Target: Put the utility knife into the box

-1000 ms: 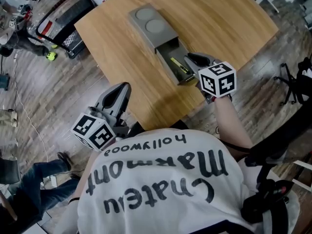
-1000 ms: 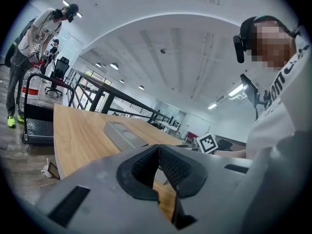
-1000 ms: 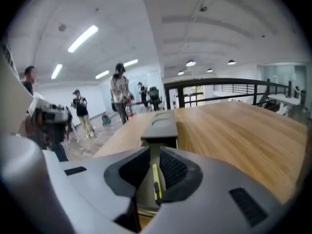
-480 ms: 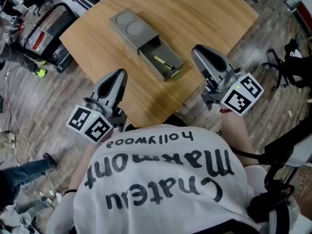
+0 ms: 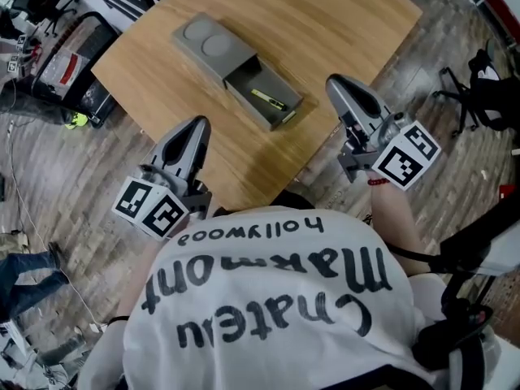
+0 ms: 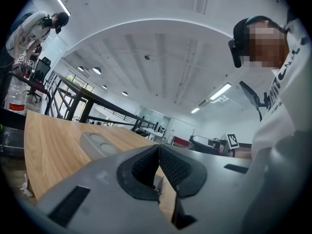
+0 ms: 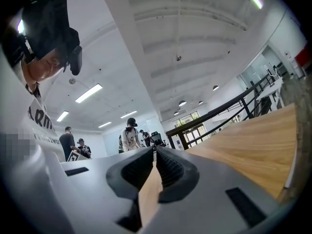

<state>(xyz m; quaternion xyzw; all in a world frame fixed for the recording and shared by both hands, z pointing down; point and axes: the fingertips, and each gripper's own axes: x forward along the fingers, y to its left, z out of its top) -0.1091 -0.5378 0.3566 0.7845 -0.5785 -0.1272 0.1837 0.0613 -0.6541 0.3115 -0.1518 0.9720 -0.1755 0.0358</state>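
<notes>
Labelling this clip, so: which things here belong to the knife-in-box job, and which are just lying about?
Job: utility knife, lying in the open box; left gripper, right gripper, both shut, empty.
Lying about: office chair, cart, yellow ball.

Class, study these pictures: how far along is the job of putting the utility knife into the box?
Done: the utility knife lies inside the open drawer of the box. In hand: nothing; the left claw and right claw are both shut and empty, held near the table edge, apart from the box. Left: at most, sliding the drawer closed, if that is wanted.
</notes>
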